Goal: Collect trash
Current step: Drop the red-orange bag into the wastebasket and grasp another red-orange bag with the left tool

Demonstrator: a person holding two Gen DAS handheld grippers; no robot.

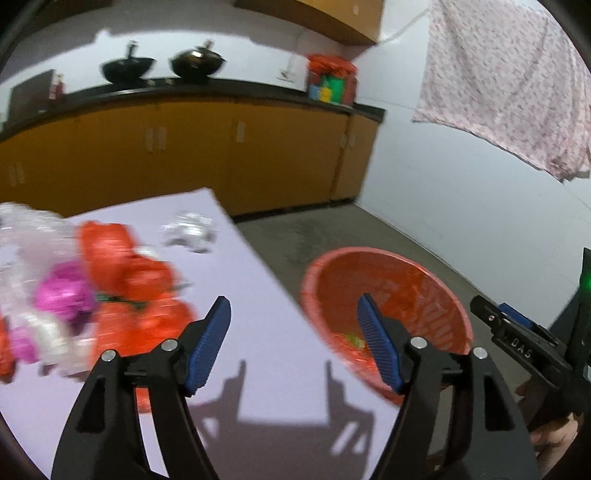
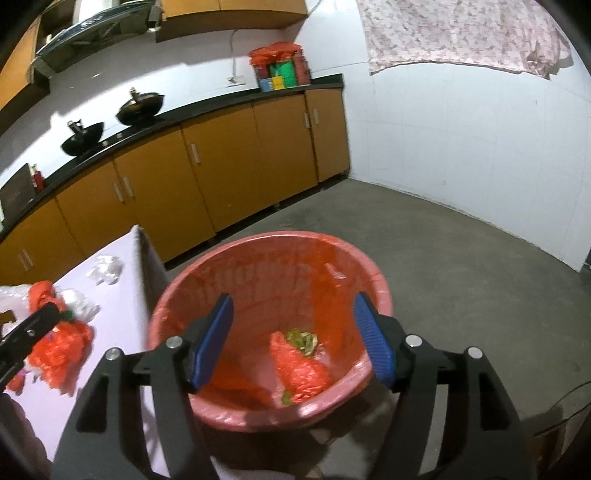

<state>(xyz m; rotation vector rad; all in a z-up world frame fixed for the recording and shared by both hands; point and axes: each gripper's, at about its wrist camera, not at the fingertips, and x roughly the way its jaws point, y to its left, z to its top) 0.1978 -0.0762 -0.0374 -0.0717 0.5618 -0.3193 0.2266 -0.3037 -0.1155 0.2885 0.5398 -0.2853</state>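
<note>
A red basket lined with a red bag stands on the floor beside the white table. Inside lie a crumpled red bag and a greenish wrapper. My right gripper is open and empty above the basket. My left gripper is open and empty over the table's right edge. A pile of trash lies on the table at the left: red bags, a magenta wrapper and clear plastic. A crumpled white piece lies farther back. The basket also shows in the left wrist view.
Orange cabinets with a black counter run along the back wall, holding two black woks and a red bag of goods. A floral cloth hangs on the white wall. Grey concrete floor lies to the right.
</note>
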